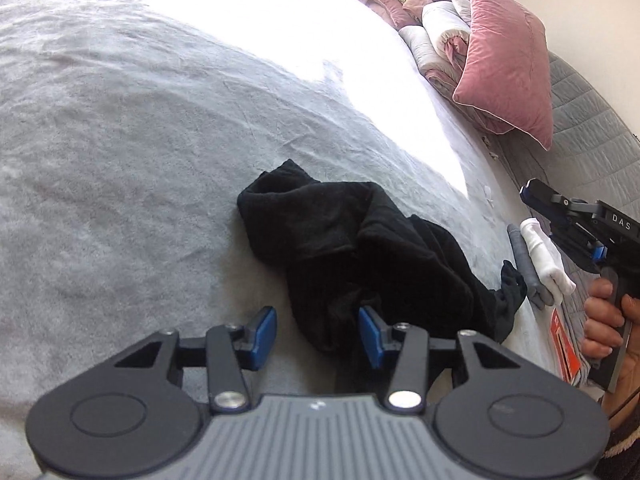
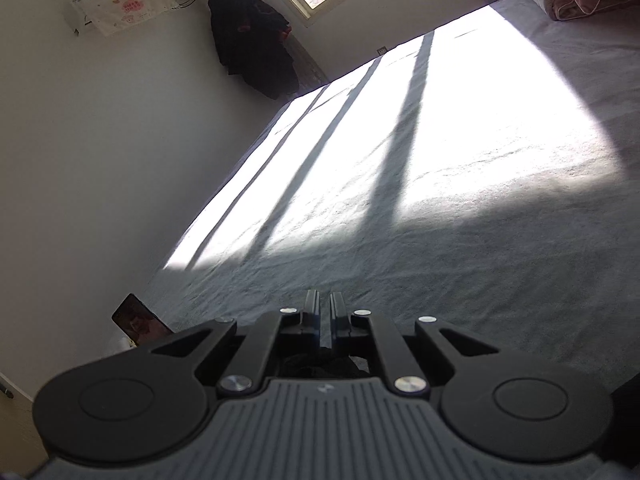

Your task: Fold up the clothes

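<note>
A crumpled black garment (image 1: 352,252) lies on the grey bed cover (image 1: 120,160). In the left wrist view my left gripper (image 1: 317,330) is open, its blue pads on either side of the garment's near end, just above the cover. My right gripper shows at the right edge of that view (image 1: 568,220), held in a hand, away from the garment. In the right wrist view my right gripper (image 2: 325,312) has its fingers closed together with nothing visible between the tips; it points across the bed cover (image 2: 440,220). A bit of dark fabric shows under its body.
A rolled white item (image 1: 544,256) and a rolled grey item (image 1: 524,264) lie at the bed's right edge. Pink pillows (image 1: 504,60) and folded quilts (image 1: 440,32) are piled at the head. A phone (image 2: 140,322) leans by the wall; a dark coat (image 2: 252,40) hangs near the window.
</note>
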### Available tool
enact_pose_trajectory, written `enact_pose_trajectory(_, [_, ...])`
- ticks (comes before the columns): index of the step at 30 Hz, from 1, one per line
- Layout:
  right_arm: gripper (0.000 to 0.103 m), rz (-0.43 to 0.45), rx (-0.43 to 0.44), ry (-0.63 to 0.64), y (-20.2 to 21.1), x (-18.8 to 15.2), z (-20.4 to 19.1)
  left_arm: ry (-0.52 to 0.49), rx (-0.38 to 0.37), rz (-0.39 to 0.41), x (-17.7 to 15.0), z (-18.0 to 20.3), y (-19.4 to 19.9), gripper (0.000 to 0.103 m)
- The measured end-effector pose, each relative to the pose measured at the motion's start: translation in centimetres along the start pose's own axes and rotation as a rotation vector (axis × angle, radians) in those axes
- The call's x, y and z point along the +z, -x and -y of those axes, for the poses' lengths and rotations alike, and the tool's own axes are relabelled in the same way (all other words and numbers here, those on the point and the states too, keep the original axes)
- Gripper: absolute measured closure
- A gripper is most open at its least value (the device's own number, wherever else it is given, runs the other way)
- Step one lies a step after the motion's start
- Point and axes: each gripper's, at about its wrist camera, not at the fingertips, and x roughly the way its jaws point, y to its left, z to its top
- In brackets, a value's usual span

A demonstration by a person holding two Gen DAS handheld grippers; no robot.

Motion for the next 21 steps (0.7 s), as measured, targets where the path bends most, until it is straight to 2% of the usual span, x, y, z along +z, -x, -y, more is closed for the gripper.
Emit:
enact_pose_trajectory(2, [0.087, -0.028, 0.024, 0.04, -0.3, -0.3, -0.6, 0.009, 0.005, 0.002, 0.1, 0.1, 0.0, 0.057])
enact_pose_trajectory(5, [0.087, -0.087, 0.039, 0.152, -1.5, -1.1, -2.7, 0.024, 0.012, 0.006, 0.3, 0.2, 0.0, 0.057])
enact_pose_trajectory(7, [0.083, -0.124, 0.051, 0.212, -2.4, -2.0, -4.0, 0.035, 0.012, 0.008, 0.4, 0.1, 0.0, 0.057])
enact_pose_trajectory(9, [0.059, -0.157, 0.061, 0.263, -3.3, -2.9, -5.1, 0.037, 0.009, 0.008, 0.4, 0.0, 0.0, 0.057])
enact_pose_trajectory(15, [0.058, -0.255, 0.083, 0.343, -6.4, -5.4, -7.5, -0.032, 0.027, -0.008, -0.3, 0.9, 0.0, 0.057])
enact_pose_trajectory(21, [0.058, -0.32, 0.029, 0.389, -9.5, -7.5, -8.7, -0.127, 0.037, -0.033, -1.3, 1.6, 0.1, 0.057])
